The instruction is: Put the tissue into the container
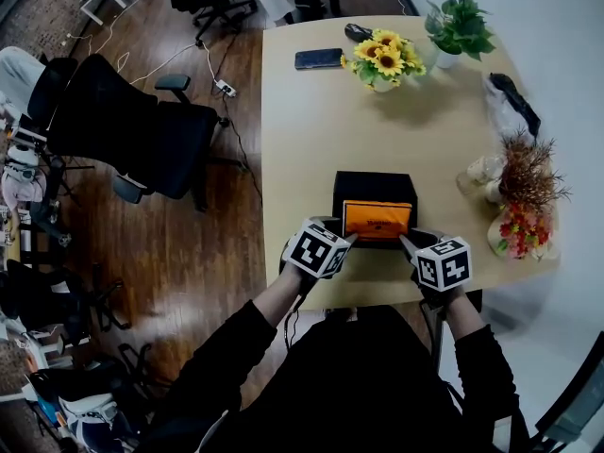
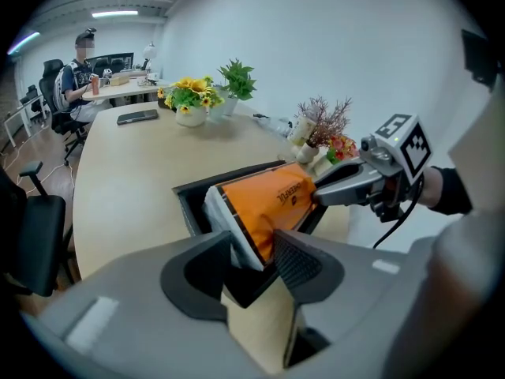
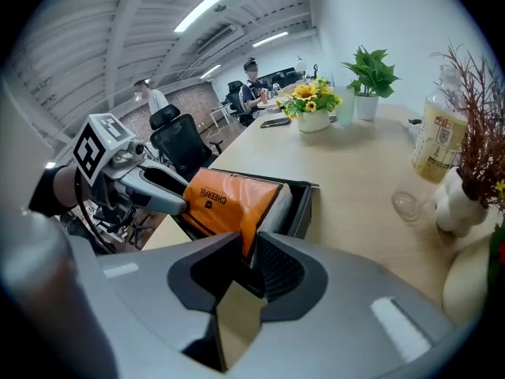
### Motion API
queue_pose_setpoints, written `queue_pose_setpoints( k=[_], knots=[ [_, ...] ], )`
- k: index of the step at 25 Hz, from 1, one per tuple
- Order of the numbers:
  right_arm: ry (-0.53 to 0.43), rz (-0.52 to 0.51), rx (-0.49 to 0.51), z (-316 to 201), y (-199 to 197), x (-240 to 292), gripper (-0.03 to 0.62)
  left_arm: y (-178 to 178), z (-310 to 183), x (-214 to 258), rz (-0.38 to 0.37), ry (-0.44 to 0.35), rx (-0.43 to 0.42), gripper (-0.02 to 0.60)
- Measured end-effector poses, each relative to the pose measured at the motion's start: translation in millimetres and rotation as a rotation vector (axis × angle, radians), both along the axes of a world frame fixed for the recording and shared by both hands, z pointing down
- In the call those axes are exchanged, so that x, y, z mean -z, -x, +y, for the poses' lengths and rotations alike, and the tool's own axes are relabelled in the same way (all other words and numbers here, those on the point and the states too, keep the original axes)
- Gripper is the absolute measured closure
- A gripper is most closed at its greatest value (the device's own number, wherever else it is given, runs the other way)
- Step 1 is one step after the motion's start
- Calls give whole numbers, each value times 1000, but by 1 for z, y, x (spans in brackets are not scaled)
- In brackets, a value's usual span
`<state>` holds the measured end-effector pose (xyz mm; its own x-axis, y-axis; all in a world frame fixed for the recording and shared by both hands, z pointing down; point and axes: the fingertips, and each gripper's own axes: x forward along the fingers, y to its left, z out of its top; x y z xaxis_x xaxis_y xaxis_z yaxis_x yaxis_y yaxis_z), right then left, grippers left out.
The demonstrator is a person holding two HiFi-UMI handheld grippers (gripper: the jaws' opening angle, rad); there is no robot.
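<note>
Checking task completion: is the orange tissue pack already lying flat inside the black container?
No, the tissue pack leans tilted, its upper part sticking out above the rim of the container.

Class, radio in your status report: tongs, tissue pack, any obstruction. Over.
Left tongs and right tongs each clamped on an end of the tissue pack. Pack tilted, partly inside the black container. Nothing seen blocking it.
</note>
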<state>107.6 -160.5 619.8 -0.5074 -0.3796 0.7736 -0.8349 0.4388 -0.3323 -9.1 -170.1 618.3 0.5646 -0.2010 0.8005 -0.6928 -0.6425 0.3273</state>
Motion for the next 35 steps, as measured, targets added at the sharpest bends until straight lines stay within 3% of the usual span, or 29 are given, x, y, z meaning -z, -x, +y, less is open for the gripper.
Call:
queue_pose_setpoints(
  k=[6,10,13,15,18,24,32,35],
  knots=[
    [-4,57,10,-4,-1,-2,528,11,-7,7,-56,-83,17,431],
    [-11,71,-2,-5,-2,-2,525,18,-6,10,-37,-74,48,433],
    [-114,89,-49,-14,-8,5,501,22,-3,10,-30,-72,59,433],
    [-181,99,-71,-20,-12,11,433,22,0,10,-22,-70,66,432],
    [-214,81,-89,-23,-14,19,425,20,1,13,1,-85,79,432],
    [-363,-22,-101,-21,-1,57,431,8,-9,64,218,-283,157,431],
    [-553,-34,-166,26,0,116,471,13,31,123,277,-528,87,433],
    [-588,-20,-187,54,-1,132,471,18,60,131,300,-569,60,433]
  ],
)
